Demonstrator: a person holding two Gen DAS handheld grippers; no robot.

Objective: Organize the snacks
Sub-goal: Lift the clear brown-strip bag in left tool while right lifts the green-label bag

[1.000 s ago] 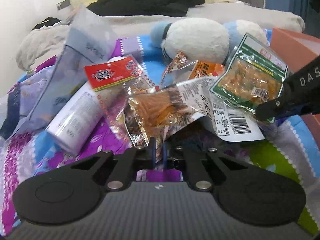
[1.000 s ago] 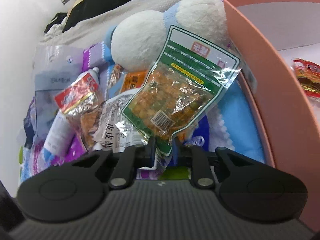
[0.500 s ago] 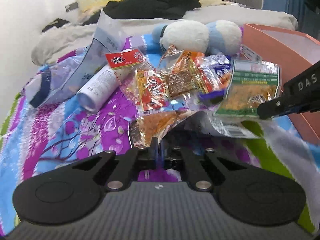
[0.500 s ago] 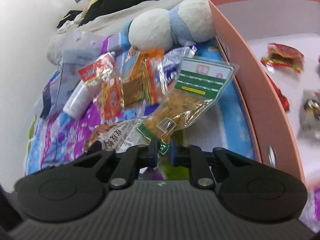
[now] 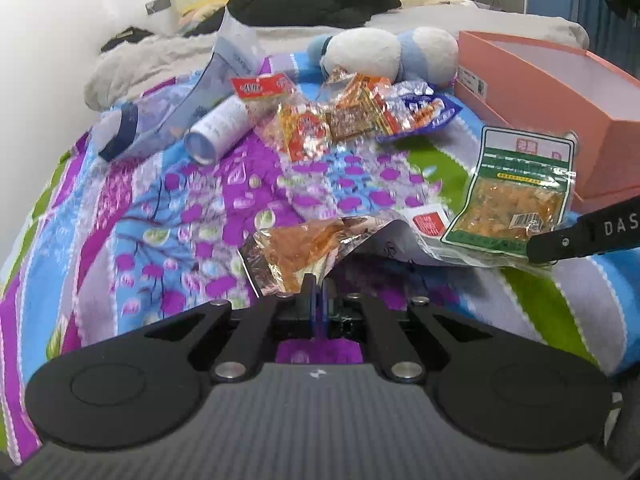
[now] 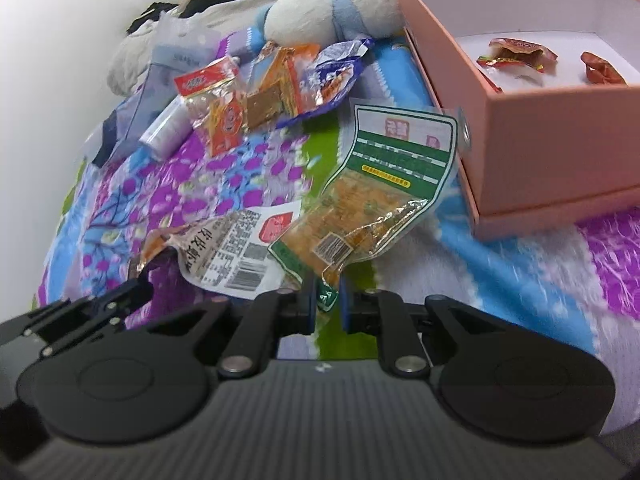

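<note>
Two snack packets held above the bedspread

An orange packet (image 5: 298,250) is pinched by the left gripper (image 5: 316,294); a green packet (image 6: 376,196) is clamped by the right gripper (image 6: 325,300), with the pink box (image 6: 556,148) ahead-right and "DAS" lettered on its finger.

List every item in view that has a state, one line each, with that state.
left claw: shut on the orange snack packet, lifted off the blanket.
right claw: shut on the green snack packet, held up beside the box.
pink box: open, no lid on it, a few red-wrapped snacks inside.
snack pile: loose on the blanket, not yet boxed.
white bottle: lying on its side.
</note>
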